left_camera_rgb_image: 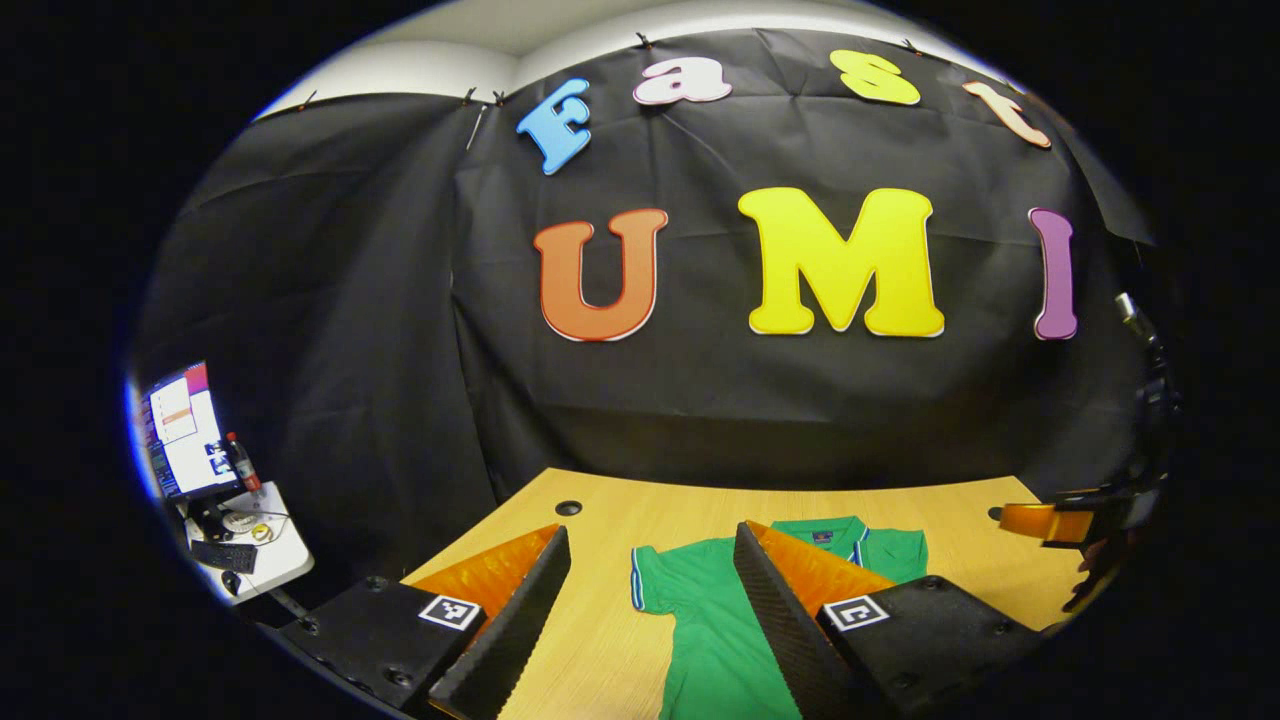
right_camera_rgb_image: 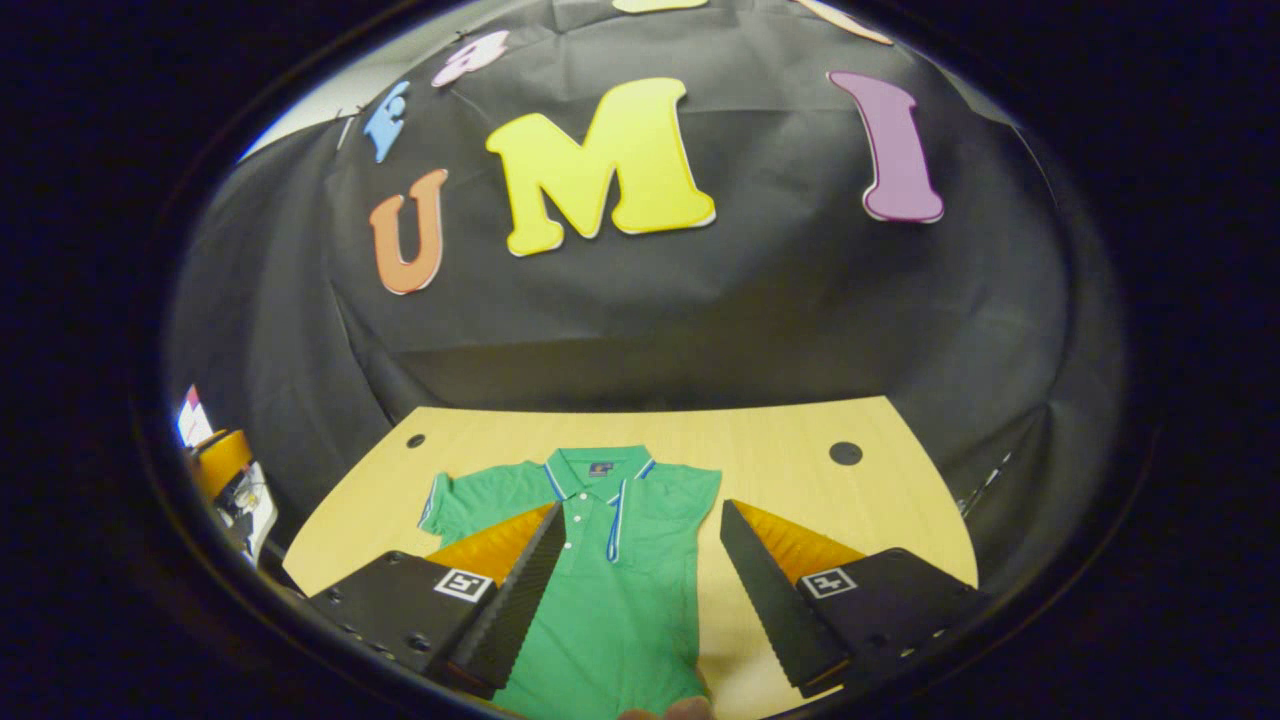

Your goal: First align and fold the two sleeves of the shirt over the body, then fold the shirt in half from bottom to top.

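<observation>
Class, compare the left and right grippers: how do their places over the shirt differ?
The left gripper frames the shirt's spread sleeve and bare table between its fingers; the right gripper frames the shirt's buttoned front. The left gripper sits toward the shirt's side; the right gripper faces the collar almost centrally. Both are open, holding nothing.

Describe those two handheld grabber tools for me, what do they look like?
The left gripper and right gripper look alike: two long wedge-shaped jaws tapering to a point, with finely ribbed inner faces. Each jaw sits on a chunky block fastened with small screws and carrying a square black-and-white marker tag.
</observation>
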Available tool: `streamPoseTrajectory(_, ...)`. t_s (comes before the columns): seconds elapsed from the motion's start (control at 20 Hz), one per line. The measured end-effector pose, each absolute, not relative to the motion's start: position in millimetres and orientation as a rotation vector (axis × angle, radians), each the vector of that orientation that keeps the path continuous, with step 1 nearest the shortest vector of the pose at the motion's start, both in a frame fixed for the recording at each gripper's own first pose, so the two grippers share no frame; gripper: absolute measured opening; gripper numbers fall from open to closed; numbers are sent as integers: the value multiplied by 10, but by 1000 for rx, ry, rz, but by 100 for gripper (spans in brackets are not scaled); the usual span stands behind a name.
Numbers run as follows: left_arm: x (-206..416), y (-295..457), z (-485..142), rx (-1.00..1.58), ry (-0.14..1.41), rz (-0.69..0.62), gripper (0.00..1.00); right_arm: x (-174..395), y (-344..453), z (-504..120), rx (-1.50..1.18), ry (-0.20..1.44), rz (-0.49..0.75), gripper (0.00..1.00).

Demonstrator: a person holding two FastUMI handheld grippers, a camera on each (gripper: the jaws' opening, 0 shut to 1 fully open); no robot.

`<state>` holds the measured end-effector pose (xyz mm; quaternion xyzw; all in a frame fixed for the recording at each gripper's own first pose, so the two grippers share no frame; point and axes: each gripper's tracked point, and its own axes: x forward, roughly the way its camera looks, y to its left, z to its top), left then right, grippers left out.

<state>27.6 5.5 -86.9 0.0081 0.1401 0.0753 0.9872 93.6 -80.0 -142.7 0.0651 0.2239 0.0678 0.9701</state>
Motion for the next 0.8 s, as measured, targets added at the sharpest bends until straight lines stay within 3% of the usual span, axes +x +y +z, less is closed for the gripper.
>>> streamPoseTrajectory(0.4,1047,340,-2093,5,548,-50,100,160,-1116,-1015,44,371,-29,92)
streamPoseTrajectory(0.5,1214,379,-2386,9,619,-83,100,34,-1228,-980,37,373,-78,96)
streamPoseTrajectory(0.8,1635,555,-3052,-44,807,-86,100,-175,-1332,-896,10,399,-159,96)
